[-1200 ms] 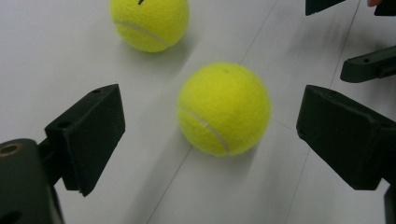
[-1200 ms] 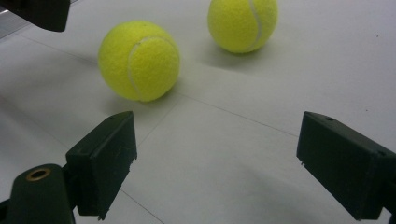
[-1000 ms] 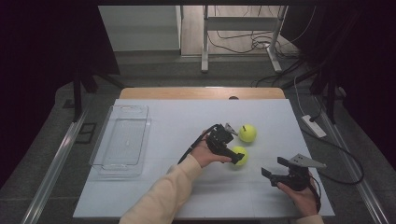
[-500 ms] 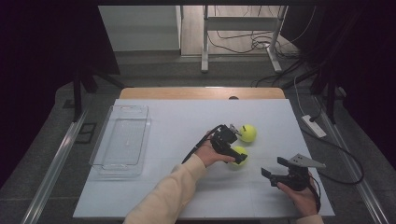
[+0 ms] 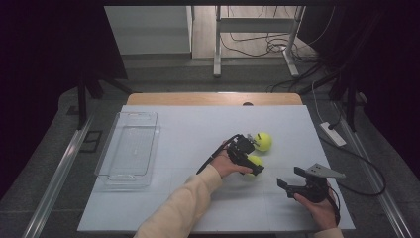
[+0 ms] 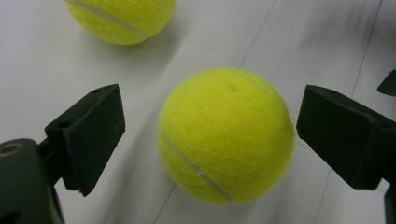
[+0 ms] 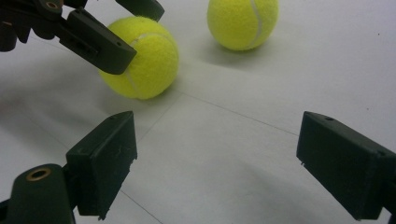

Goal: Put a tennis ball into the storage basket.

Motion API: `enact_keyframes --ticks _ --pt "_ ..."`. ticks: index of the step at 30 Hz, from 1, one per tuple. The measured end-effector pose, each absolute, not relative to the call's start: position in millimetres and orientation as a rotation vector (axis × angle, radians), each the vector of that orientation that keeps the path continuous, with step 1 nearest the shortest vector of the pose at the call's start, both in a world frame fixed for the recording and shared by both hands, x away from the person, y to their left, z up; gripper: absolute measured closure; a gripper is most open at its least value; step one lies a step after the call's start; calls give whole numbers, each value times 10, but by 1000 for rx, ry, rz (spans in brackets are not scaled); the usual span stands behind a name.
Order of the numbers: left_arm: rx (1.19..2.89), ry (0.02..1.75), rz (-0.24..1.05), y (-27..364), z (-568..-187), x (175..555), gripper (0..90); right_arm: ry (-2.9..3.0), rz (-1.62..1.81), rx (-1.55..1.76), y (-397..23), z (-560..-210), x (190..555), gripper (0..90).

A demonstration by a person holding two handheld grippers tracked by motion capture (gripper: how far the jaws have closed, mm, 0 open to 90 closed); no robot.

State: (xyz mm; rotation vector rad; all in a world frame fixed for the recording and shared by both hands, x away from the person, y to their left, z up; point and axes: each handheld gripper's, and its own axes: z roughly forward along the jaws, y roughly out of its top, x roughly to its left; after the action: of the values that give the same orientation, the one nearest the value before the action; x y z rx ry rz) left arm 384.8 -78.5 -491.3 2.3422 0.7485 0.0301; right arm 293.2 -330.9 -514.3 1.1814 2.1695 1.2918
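Two yellow tennis balls lie on the white table. My left gripper [image 5: 252,155] is open around the nearer ball [image 5: 256,161], one jaw on each side. In the left gripper view this ball [image 6: 226,135] sits between the jaws with a gap at both sides, and the farther ball [image 6: 121,18] lies beyond at the upper left. The farther ball [image 5: 262,141] rests just past the left gripper. My right gripper [image 5: 291,177] stands open and holds nothing, near the table's front right. In its view I see the nearer ball [image 7: 144,58], the left gripper's jaws around it, and the farther ball [image 7: 243,21].
A clear plastic tray [image 5: 128,148] lies on the left side of the table with nothing in it. A white power strip [image 5: 333,134] and cables lie on the floor off the table's right edge.
My left gripper has crept a little forward and down, so its jaws now sit around the nearer ball. The right gripper and both balls have stayed put.
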Motion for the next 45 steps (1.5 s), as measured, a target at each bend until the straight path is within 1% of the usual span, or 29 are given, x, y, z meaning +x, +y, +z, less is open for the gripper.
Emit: enact_keyframes --ticks 7,10,12,13,24,45 --pt "2377 734 15 -861 -4977 3852 101 2172 1290 1183 -3312 -5149 2932 119" --pt "2381 750 24 -879 -4987 3840 181 2173 1287 1183 -3313 -5151 2934 119" --pt "2375 749 13 -877 -4984 3838 252 2173 1286 1182 -3312 -5150 2931 119" --pt "2375 748 14 -875 -4981 3838 267 2174 1285 1182 -3313 -5151 2931 119" --pt "2371 719 -4 -839 -4925 3817 281 2170 1282 1182 -3316 -5152 2934 119" --pt "2319 696 58 -630 -4759 3732 282 2164 1286 1191 -3323 -5151 2927 119"
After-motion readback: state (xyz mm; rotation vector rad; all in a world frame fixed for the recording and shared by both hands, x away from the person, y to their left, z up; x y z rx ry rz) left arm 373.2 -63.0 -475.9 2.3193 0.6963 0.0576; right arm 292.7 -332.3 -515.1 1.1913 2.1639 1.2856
